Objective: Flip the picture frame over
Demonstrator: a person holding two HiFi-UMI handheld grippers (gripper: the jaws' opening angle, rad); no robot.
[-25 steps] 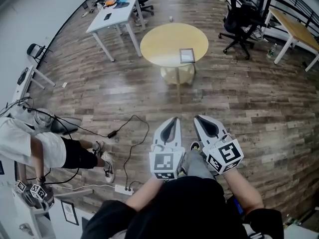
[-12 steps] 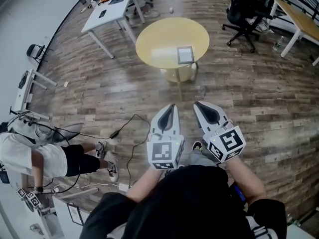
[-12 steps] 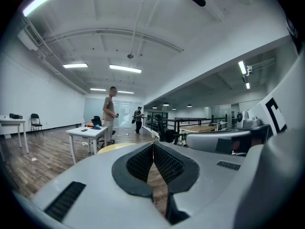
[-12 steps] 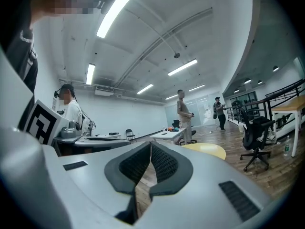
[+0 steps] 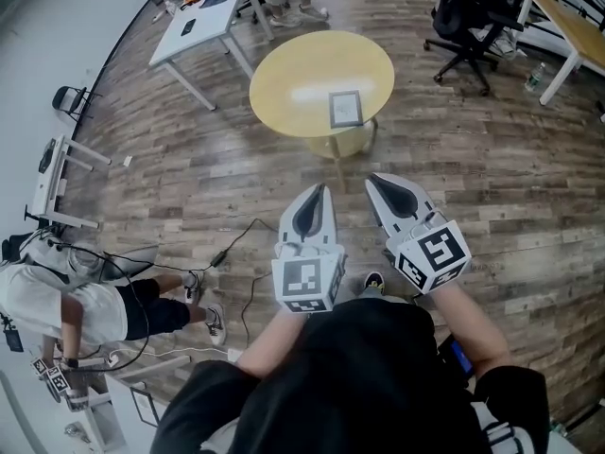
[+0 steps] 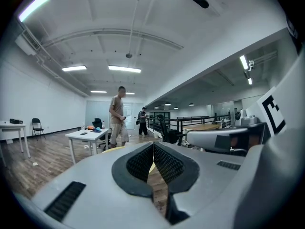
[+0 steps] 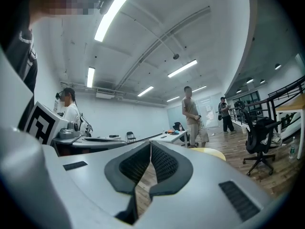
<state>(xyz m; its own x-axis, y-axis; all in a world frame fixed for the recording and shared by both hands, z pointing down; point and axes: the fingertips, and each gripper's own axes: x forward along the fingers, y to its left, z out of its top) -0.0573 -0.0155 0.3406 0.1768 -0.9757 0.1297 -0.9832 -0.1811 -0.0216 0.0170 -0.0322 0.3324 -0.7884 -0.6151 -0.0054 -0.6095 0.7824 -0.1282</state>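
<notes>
The left gripper [image 5: 316,192] and the right gripper [image 5: 376,183] are being held side by side in the lower middle of the head view, above the wooden floor [image 5: 492,159], both pointing toward the top of the frame. In the left gripper view the dark ribbed pads are being pressed tip to tip, with nothing caught between them. In the right gripper view the pads are likewise being held together, with nothing clamped.

The picture frame [image 5: 345,108] is being shown lying flat on the round yellow table [image 5: 293,64] in the upper middle of the head view, toward that table's right and lower side. It is well apart from both grippers and is being touched by neither.

A white table [image 5: 203,41] is being shown at the upper left, and a black office chair [image 5: 468,17] at the upper right. A black cable [image 5: 248,244] is being seen trailing over the floor left of the grippers, and a seated person [image 5: 85,301] at the lower left edge. A standing person [image 6: 117,116] is being caught beside the white table in the left gripper view.
</notes>
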